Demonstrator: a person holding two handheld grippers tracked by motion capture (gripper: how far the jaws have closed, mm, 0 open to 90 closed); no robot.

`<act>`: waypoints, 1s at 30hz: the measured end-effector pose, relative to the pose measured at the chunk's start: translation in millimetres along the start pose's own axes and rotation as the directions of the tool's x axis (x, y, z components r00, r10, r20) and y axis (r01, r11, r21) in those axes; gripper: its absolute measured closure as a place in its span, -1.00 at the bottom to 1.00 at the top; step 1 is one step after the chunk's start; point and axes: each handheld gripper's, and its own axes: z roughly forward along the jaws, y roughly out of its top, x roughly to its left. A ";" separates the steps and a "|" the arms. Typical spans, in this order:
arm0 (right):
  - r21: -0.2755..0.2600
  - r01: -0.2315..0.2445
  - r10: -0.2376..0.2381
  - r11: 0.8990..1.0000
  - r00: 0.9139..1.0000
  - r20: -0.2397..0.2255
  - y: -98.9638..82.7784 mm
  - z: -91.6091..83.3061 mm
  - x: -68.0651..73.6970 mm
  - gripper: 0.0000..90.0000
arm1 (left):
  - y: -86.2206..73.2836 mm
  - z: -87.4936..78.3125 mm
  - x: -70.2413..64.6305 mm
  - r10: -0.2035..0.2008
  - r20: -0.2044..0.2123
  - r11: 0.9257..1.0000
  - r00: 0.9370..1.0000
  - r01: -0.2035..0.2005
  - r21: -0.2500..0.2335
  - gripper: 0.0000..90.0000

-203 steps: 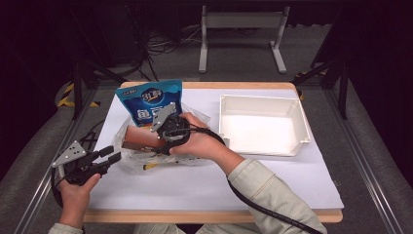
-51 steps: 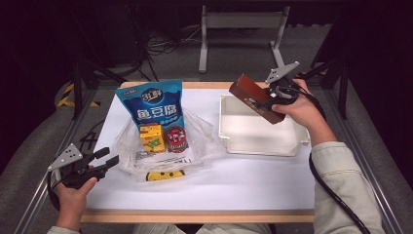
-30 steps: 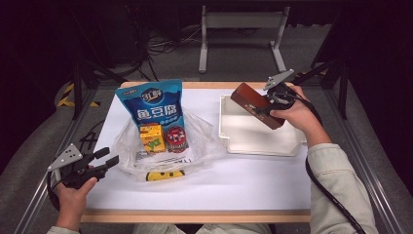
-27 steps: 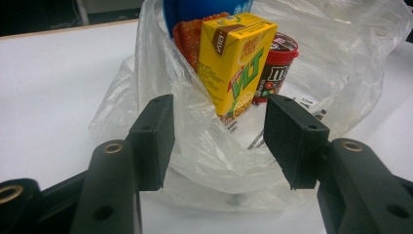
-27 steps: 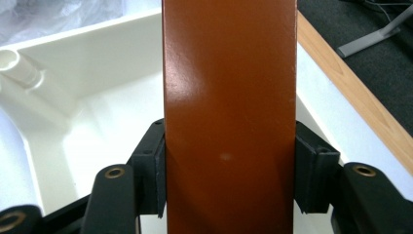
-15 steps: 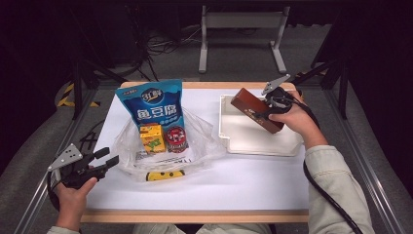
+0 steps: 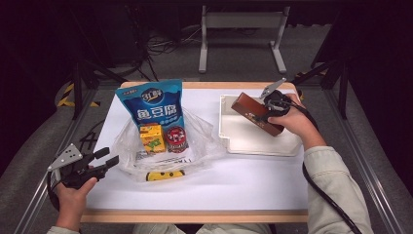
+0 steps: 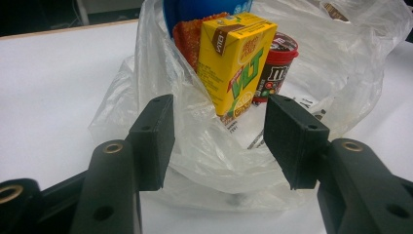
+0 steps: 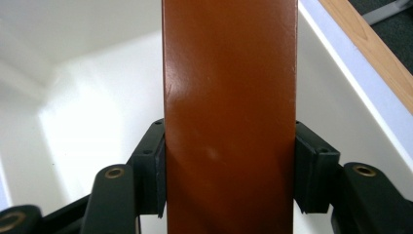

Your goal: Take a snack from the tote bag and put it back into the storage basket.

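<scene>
Right gripper [image 9: 229, 178] clamps the brown box [image 9: 229, 112] over the white tray [image 7: 234, 134]; left gripper [image 8: 219, 141] gapes before the plastic bag [image 8: 195, 161]

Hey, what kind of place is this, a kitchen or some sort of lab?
Most likely a lab or recording studio, not a kitchen: a white-covered table on dark carpet, loose cables on the floor, metal frame rails along the table, and a cabled handheld right gripper.

Bag [image 7: 165, 146] left of tray [image 7: 229, 141], box [image 7: 253, 113] above tray.
</scene>
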 end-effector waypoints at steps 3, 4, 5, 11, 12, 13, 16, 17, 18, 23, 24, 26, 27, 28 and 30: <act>0.009 -0.006 0.006 1.000 1.000 0.004 -1.7 1.9 -0.4 -0.06 | 0.0 0.0 0.0 0.000 0.000 1.000 1.000 0.000 0.000 0.02; 0.013 -0.008 0.008 1.000 1.000 0.005 -2.2 2.1 -0.7 -0.06 | 0.0 0.0 0.1 0.000 0.000 1.000 1.000 0.000 0.000 0.02; 0.015 -0.006 0.006 1.000 1.000 0.009 -2.8 2.5 -1.1 -0.06 | -0.1 0.0 0.1 0.000 0.000 1.000 1.000 0.000 0.001 0.02; 0.027 -0.012 0.011 1.000 1.000 0.012 -6.1 6.7 -1.6 -0.06 | 0.0 -0.1 0.1 0.001 0.000 1.000 1.000 -0.001 0.000 0.01; 0.027 -0.013 0.013 1.000 1.000 0.014 -6.4 7.4 -1.7 -0.06 | -0.1 0.0 0.1 0.000 0.000 1.000 1.000 0.000 0.001 0.01; 0.026 -0.015 0.014 1.000 1.000 0.014 -6.7 7.9 -1.9 -0.06 | -0.2 0.0 0.1 -0.001 0.000 1.000 1.000 0.001 0.002 0.01; 0.027 -0.014 0.014 1.000 1.000 0.016 -7.1 8.8 -2.2 -0.07 | -0.1 0.0 0.2 0.000 0.000 1.000 1.000 0.000 0.000 0.01; 0.021 -0.009 0.009 1.000 1.000 0.020 -7.4 10.0 -2.4 -0.07 | -0.1 0.0 0.1 0.001 0.000 1.000 1.000 -0.001 0.000 0.01; 0.021 -0.009 0.009 1.000 1.000 0.020 -7.4 10.0 -2.4 -0.07 | -0.1 0.0 0.1 0.001 0.000 1.000 1.000 -0.001 0.000 0.01; 0.017 -0.010 0.009 1.000 1.000 0.020 -7.5 12.8 -1.7 -0.07 | -0.1 -0.1 0.2 0.000 0.000 1.000 1.000 0.000 -0.001 0.01; 0.020 -0.009 0.008 1.000 1.000 0.023 -7.3 13.0 -1.6 -0.07 | -0.1 -0.1 0.2 0.000 0.000 1.000 1.000 0.000 -0.001 0.01; 0.019 -0.009 0.008 1.000 1.000 0.021 -7.4 13.9 -1.6 -0.07 | -0.2 0.0 0.3 0.000 0.000 1.000 1.000 0.000 0.000 0.01; 0.016 -0.009 0.008 1.000 1.000 0.020 -7.7 14.9 -1.7 -0.07 | -0.3 0.2 0.2 -0.002 0.000 1.000 1.000 0.002 0.000 0.01; 0.017 -0.010 0.010 1.000 1.000 0.021 -7.9 15.8 -1.6 -0.08 | -0.3 0.1 0.3 -0.002 0.000 1.000 1.000 0.002 -0.001 0.01; 0.014 -0.013 0.013 1.000 1.000 0.022 -8.5 18.2 -1.3 -0.08 | -0.2 0.0 0.4 -0.001 0.001 1.000 1.000 0.001 -0.003 0.01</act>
